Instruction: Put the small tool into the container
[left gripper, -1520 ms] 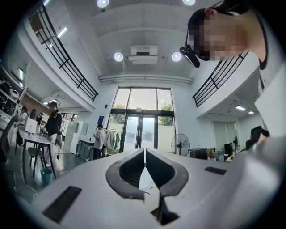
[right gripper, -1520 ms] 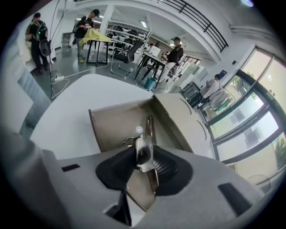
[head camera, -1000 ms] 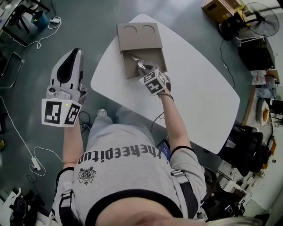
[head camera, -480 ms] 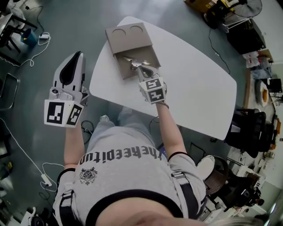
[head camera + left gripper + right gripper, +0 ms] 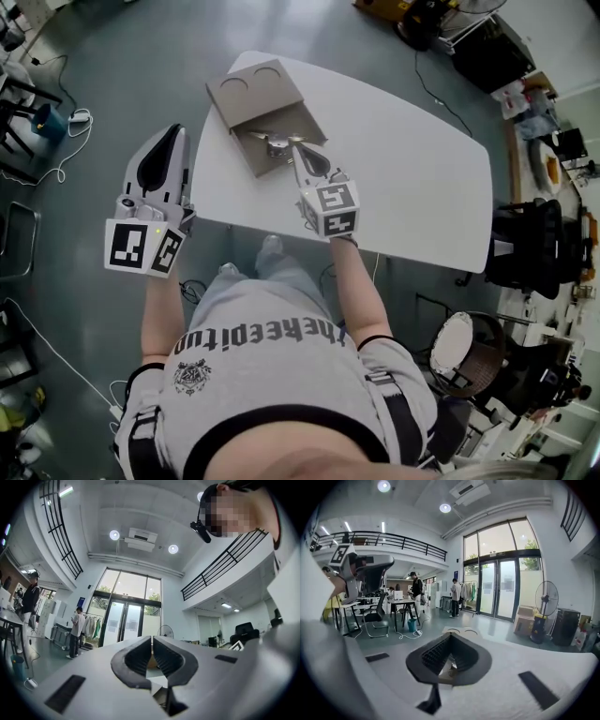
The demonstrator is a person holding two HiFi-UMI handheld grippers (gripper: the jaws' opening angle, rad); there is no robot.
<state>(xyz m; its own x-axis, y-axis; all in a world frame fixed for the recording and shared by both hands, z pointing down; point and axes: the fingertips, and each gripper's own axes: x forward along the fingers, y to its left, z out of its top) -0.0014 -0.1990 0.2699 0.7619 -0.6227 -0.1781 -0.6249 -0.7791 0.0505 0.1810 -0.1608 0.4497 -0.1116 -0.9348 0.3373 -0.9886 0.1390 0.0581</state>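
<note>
On the worktop [image 5: 403,178], near its left end: cardboard container [image 5: 246,101], a flat deck with two round cut-outs at the far end and a recessed bay at the near end. The small tool [image 5: 272,142], a bit of bright metal, lies in the recessed bay.

Change over the last second: the right gripper [image 5: 300,155] was down inside the bay, right at the tool. It now stands back from the bay toward the person and reads higher in the head view. The tool has not come with it.

Right gripper state: jaws together, pads meeting. The right gripper view [image 5: 450,641] shows nothing clamped between them, only a sliver of the scene below through the gap under the pads. The container [image 5: 459,632] shows past the tips.

Left gripper [image 5: 172,133]: off the worktop's left edge, over the floor, well apart from the container. Its jaws are closed on nothing [image 5: 152,644] and it looks out into the hall. No part in the placing.

Judgement: tool released and resting in the container, so the placement looks done. This moment reads as the withdrawal. Whether the tool lies flat or leans on the bay wall I cannot tell.
</note>
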